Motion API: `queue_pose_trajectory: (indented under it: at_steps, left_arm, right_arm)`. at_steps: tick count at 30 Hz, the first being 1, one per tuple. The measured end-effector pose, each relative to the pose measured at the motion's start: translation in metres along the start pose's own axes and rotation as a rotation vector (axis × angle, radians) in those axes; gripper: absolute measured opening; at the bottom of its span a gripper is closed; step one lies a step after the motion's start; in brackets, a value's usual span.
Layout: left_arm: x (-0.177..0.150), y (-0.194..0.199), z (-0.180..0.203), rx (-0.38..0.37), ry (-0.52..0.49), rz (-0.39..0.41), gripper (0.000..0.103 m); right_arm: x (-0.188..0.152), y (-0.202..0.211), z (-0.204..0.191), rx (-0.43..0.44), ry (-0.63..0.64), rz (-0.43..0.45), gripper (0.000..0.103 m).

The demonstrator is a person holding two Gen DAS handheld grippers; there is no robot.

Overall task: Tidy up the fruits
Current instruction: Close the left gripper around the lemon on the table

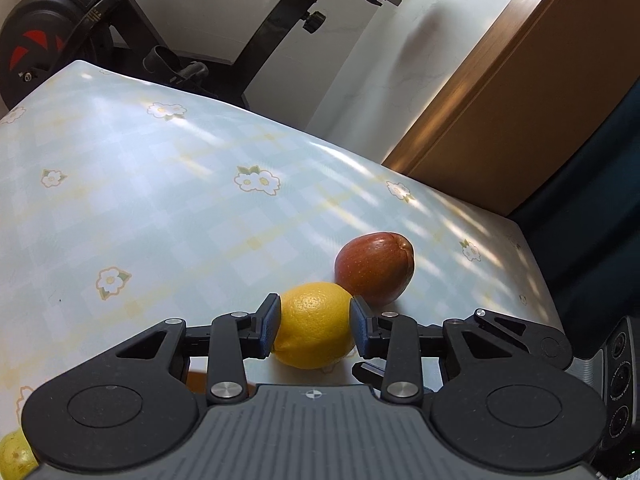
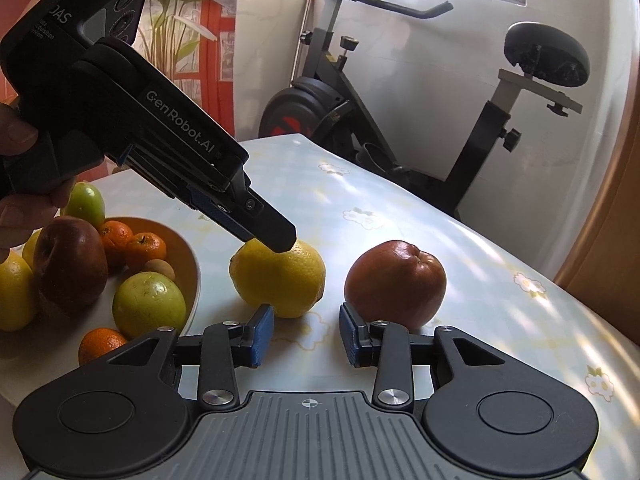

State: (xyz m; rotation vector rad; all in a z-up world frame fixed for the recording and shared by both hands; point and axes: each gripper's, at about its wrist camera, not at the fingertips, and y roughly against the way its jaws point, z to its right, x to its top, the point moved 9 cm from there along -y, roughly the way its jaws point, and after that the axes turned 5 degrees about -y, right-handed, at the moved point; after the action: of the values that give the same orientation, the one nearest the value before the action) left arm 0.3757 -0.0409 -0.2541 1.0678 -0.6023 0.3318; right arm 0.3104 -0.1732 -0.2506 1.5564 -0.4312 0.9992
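A yellow lemon (image 1: 314, 326) rests on the flowered tablecloth (image 1: 160, 200), and my left gripper (image 1: 315, 308) is shut on it, a blue pad pressed to each side. Just behind it to the right lies a red apple (image 1: 374, 266), touching or nearly touching the lemon. In the right wrist view the left gripper (image 2: 276, 240) slants down from the upper left onto the lemon (image 2: 280, 280), with the apple (image 2: 396, 282) a short gap to its right. My right gripper (image 2: 306, 320) stands open just in front of both fruits, nothing between its fingers.
An orange bowl (image 2: 190, 256) at the left holds a dark apple, tangerines, green fruits and lemons; a tangerine (image 2: 100, 344) lies at its near side. A person's hand (image 2: 24, 200) holds the left gripper. An exercise bike (image 2: 340, 120) stands beyond the table's far edge, a wooden door (image 1: 500, 112) to the right.
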Motion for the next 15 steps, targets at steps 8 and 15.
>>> queue_pose_trajectory:
  at_steps: [8, 15]
  left_arm:
    - [-0.002, -0.003, 0.012, -0.011, -0.047, -0.004, 0.039]
    - [-0.002, -0.002, 0.014, -0.023, -0.047, -0.004, 0.039]
  right_arm:
    - [0.009, -0.005, -0.014, 0.004, 0.133, 0.008, 0.053]
    - [0.009, -0.011, -0.021, 0.033, 0.141, -0.011, 0.047]
